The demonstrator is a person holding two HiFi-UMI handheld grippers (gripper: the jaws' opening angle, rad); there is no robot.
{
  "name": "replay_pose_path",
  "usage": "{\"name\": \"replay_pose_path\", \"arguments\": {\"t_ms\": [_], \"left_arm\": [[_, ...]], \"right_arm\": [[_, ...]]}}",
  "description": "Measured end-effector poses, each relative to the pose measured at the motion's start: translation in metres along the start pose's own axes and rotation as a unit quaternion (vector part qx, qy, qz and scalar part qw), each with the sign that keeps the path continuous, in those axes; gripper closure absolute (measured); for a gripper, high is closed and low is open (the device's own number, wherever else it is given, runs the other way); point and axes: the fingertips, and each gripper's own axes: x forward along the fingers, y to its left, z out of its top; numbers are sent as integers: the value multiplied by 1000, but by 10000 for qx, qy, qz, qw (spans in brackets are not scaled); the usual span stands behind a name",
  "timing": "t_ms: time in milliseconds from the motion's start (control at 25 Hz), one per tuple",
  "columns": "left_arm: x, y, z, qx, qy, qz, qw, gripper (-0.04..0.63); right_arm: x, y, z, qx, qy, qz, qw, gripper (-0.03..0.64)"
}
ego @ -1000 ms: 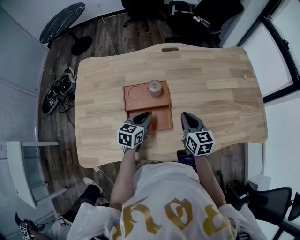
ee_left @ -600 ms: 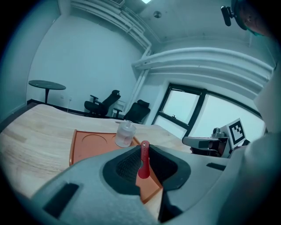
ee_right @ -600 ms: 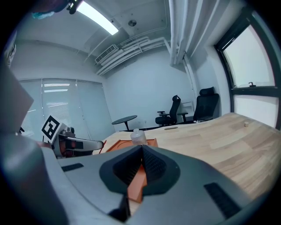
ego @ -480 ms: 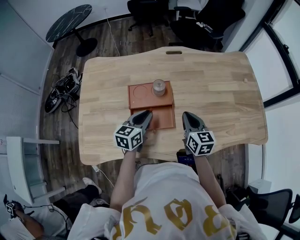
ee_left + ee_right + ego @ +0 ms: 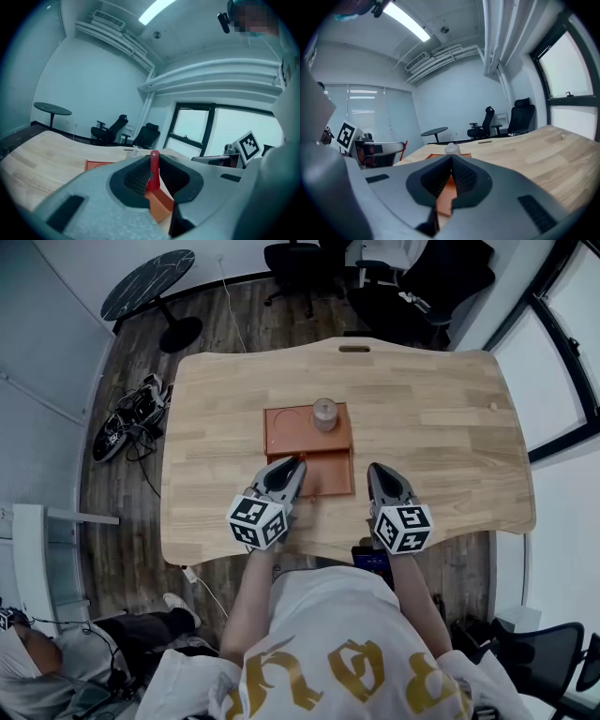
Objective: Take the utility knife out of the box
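An orange box (image 5: 291, 420) lies in the middle of the wooden table (image 5: 441, 418). My left gripper (image 5: 294, 468) hangs over the box's near compartment. It is shut on the utility knife (image 5: 153, 169), a thin red piece that stands upright between the jaws, above the box's near corner (image 5: 161, 206). My right gripper (image 5: 379, 472) is just right of the box, apart from it, and is shut with nothing between its pads. In the right gripper view the box (image 5: 446, 197) shows behind the closed jaws of the right gripper (image 5: 451, 172).
A small clear jar (image 5: 324, 413) with a lid stands in the box's far right round recess; the round recess (image 5: 291, 418) beside it holds nothing. Office chairs (image 5: 309, 257) and a round side table (image 5: 150, 282) stand beyond the table's far edge. Cables lie on the floor at the left.
Both grippers keep almost the same places by the box's near side. The head view has drifted a little, so the table sits slightly further right and lower.
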Motion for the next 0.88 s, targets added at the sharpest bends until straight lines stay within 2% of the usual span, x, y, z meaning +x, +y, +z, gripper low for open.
{"name": "replay_pose_path", "arguments": {"t_ms": [320,880], "left_arm": [[-11,-1,18,312,-378,214,9986,535],[-4,0,12,417,-185,126,9989,535]], "right_arm": [[1,6,12,-149,-100,-16,9998,606],[5,5,13,-208,-37,-13,9998,606]]}}
